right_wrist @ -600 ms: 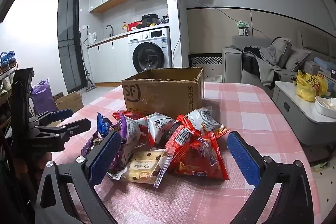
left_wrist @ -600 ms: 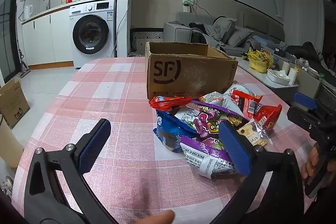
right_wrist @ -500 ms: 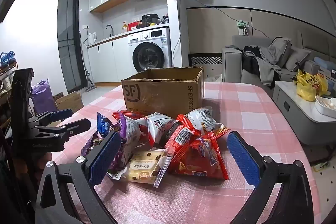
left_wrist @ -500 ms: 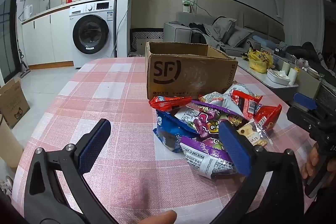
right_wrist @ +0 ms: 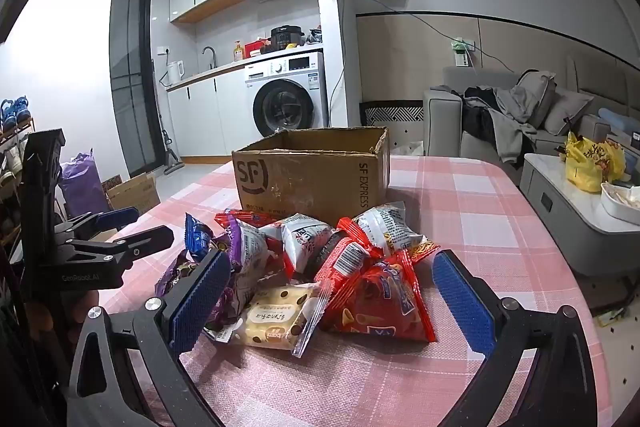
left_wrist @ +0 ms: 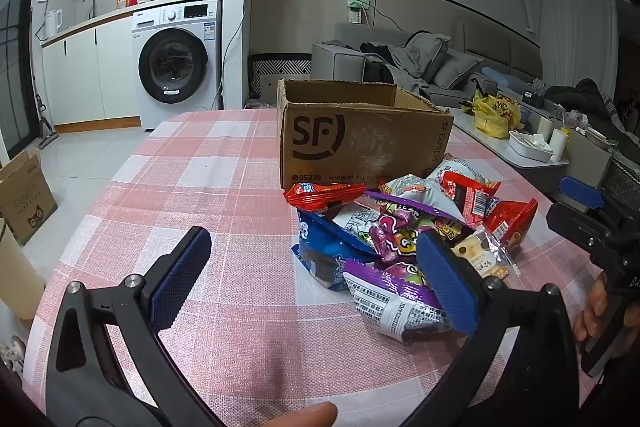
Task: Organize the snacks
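Note:
A heap of snack packets (left_wrist: 404, 231) lies on the pink checked tablecloth (left_wrist: 224, 187), in front of an open brown cardboard box (left_wrist: 360, 139) marked SF. In the right wrist view the same heap (right_wrist: 320, 267) holds red, purple, blue and white bags and a cream biscuit pack (right_wrist: 276, 319), with the box (right_wrist: 316, 175) behind it. My left gripper (left_wrist: 312, 279) stands open over bare cloth left of the heap, its right pad in front of a purple bag (left_wrist: 396, 287). My right gripper (right_wrist: 332, 303) is open wide, its pads either side of the heap's near edge, touching nothing.
The table edge curves away at right, with a low white side table (right_wrist: 568, 195) and a yellow bag (right_wrist: 592, 163) beyond. A washing machine (left_wrist: 176, 67) and a grey sofa (left_wrist: 420, 67) stand at the back. A cardboard box (left_wrist: 24, 199) sits on the floor at left.

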Motion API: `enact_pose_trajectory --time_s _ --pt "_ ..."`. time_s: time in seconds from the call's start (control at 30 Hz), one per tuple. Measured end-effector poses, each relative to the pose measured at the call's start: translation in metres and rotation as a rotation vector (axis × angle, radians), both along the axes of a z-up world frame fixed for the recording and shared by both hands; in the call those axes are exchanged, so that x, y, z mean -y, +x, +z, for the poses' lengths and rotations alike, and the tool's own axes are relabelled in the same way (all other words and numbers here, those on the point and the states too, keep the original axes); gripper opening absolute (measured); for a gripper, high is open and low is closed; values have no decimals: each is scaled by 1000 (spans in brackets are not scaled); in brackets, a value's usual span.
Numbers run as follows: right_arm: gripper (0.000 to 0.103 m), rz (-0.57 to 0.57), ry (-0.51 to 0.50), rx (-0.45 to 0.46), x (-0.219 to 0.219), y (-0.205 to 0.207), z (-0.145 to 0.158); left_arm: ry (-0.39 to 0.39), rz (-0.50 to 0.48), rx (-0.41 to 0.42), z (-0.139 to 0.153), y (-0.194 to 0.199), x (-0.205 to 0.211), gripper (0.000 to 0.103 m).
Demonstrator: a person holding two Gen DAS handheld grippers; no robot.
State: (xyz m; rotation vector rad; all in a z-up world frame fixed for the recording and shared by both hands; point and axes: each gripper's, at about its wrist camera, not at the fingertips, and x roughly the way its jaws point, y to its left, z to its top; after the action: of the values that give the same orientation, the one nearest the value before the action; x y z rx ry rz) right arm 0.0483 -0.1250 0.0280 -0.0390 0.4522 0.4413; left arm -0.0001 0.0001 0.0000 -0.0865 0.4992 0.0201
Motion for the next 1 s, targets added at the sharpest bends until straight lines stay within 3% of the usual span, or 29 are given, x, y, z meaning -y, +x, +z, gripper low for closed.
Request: enact_pose_trajectory --time_s 1.0 --pt "103 2 2 1 -4 1 -6 3 -3 1 0 0 0 102"
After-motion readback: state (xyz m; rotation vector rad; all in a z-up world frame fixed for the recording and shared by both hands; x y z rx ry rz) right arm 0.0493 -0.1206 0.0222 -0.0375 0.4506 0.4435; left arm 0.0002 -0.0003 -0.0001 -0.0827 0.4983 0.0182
